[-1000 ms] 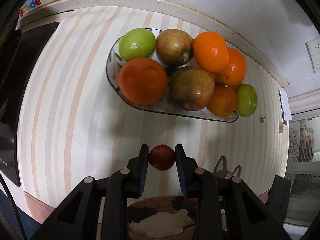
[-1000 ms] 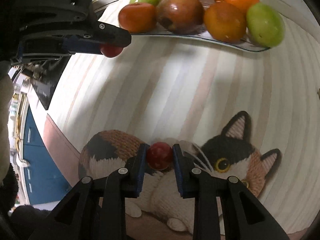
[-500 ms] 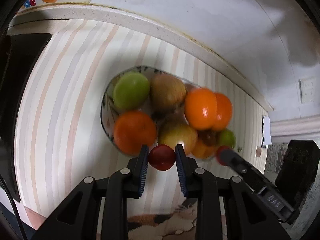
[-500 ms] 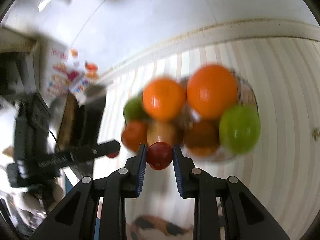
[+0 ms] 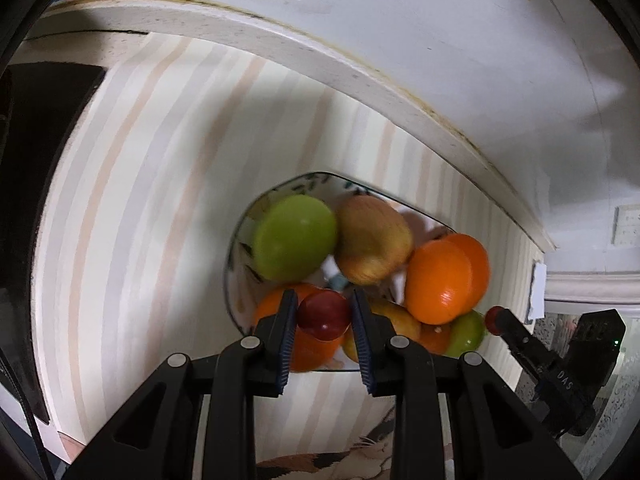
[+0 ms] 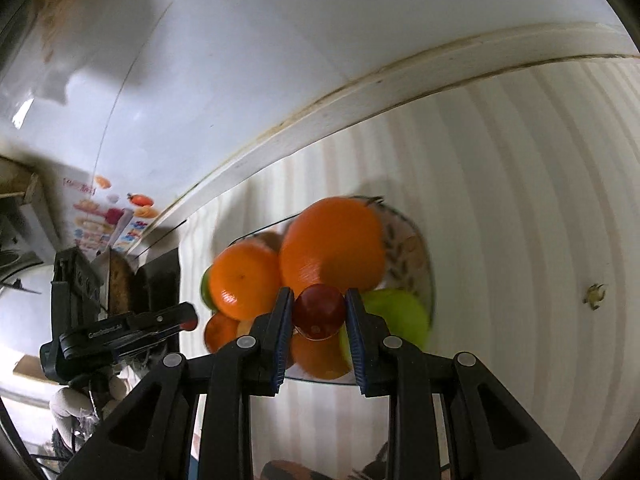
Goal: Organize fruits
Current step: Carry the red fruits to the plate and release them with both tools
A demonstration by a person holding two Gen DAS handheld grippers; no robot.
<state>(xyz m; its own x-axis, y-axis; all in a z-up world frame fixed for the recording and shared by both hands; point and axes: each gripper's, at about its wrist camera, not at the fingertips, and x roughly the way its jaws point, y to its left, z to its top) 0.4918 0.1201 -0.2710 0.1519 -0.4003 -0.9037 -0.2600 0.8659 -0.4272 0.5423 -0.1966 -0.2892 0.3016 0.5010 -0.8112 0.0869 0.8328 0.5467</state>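
Note:
A glass plate (image 5: 236, 264) on the striped table holds oranges (image 5: 444, 276), green apples (image 5: 294, 240) and a brownish apple (image 5: 372, 240). My left gripper (image 5: 324, 316) is shut on a small red fruit (image 5: 324, 316) and holds it over the plate's near edge. My right gripper (image 6: 319, 312) is shut on another small red fruit (image 6: 319, 312), just above the plate (image 6: 424, 256) and its oranges (image 6: 332, 244). The right gripper also shows in the left wrist view (image 5: 496, 320); the left gripper shows in the right wrist view (image 6: 188, 318).
A white wall ledge (image 5: 360, 76) runs behind the plate. A black appliance (image 5: 36, 152) stands at the table's left. A cat-pattern mat (image 5: 320, 462) lies at the near edge. A small mark (image 6: 596, 298) sits on the cloth to the right.
Both grippers have risen and moved forward from over the mat to over the plate, each still holding its red fruit. The plate now lies lower in both views.

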